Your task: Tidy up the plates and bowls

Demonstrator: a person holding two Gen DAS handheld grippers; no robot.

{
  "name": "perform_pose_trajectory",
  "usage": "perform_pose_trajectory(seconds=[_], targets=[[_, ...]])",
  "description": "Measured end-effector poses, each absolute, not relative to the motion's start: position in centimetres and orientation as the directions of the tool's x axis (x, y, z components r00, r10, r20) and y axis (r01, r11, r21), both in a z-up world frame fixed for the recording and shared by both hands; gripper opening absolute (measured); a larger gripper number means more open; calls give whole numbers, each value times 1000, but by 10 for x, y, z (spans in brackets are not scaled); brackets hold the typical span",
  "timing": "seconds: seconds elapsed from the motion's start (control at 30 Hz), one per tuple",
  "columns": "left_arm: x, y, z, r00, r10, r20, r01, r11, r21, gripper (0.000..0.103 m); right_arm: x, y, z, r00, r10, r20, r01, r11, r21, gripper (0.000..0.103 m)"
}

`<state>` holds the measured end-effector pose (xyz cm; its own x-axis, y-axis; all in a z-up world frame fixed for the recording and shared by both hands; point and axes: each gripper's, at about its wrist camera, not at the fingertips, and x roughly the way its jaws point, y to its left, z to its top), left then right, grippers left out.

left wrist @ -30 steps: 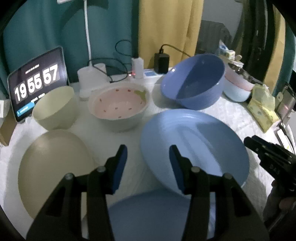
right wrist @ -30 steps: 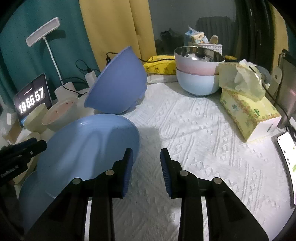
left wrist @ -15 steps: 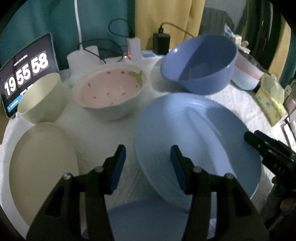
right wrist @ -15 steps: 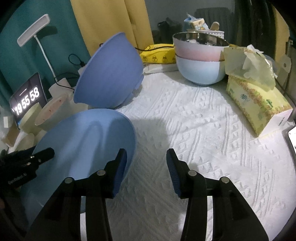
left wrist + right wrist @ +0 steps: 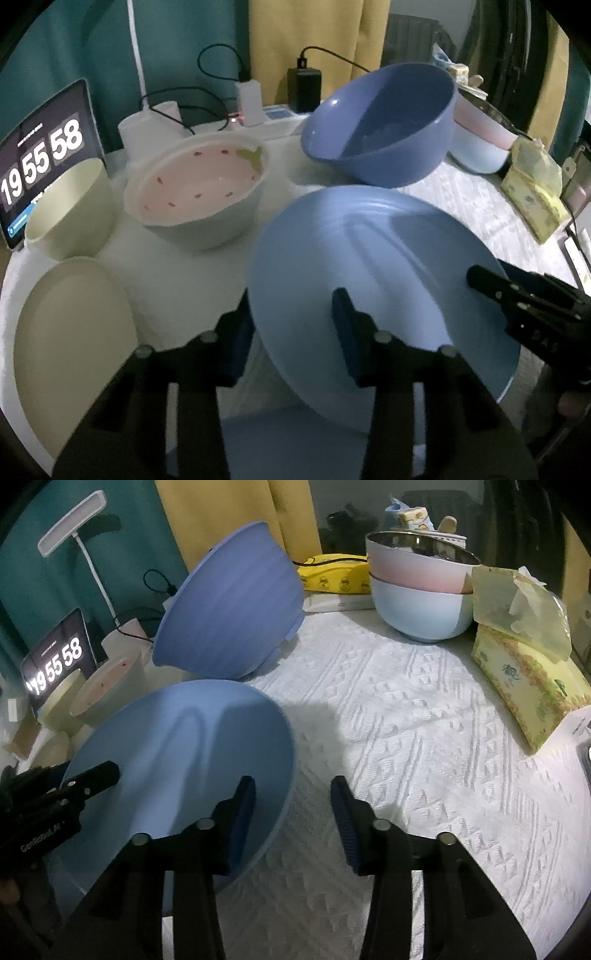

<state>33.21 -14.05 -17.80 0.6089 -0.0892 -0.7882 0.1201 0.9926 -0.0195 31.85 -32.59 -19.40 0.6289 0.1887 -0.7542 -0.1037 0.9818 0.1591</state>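
A large light-blue plate lies tilted at the table's centre; it also shows in the right wrist view. My left gripper is open and straddles its near-left rim, one finger over the plate, one outside. My right gripper is open astride the plate's right rim. Behind stand a tilted dark-blue bowl, a pink strawberry bowl, a cream bowl and a cream plate. Another blue plate lies under my left gripper.
A tablet clock, lamp base and power strip with cables line the back. Stacked pink and pale-blue bowls and a tissue pack sit at the right. White textured cloth covers the table.
Both grippers have moved forward onto the light-blue plate's rim from opposite sides. The right gripper's jaws have opened wider. The plate has stayed tilted in place.
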Motion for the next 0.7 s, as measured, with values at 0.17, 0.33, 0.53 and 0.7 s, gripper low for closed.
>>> perform_pose_trajectory(seconds=[0.17, 0.33, 0.53, 0.7], targets=[[328, -144, -176, 613, -93, -785, 136, 991, -12, 29, 319, -324, -193, 633, 173, -755, -99, 985, 142, 24], [324, -145, -174, 615, -103, -781, 148, 989, -15, 27, 314, -328, -191, 640, 162, -751, -86, 986, 140, 21], [318, -146, -168, 629, -105, -770, 153, 988, -10, 27, 307, -327, -188, 645, 162, -747, -81, 986, 144, 21], [311, -145, -162, 640, -110, -760, 158, 987, -10, 27, 298, -327, -181, 658, 159, -736, -79, 987, 142, 21]])
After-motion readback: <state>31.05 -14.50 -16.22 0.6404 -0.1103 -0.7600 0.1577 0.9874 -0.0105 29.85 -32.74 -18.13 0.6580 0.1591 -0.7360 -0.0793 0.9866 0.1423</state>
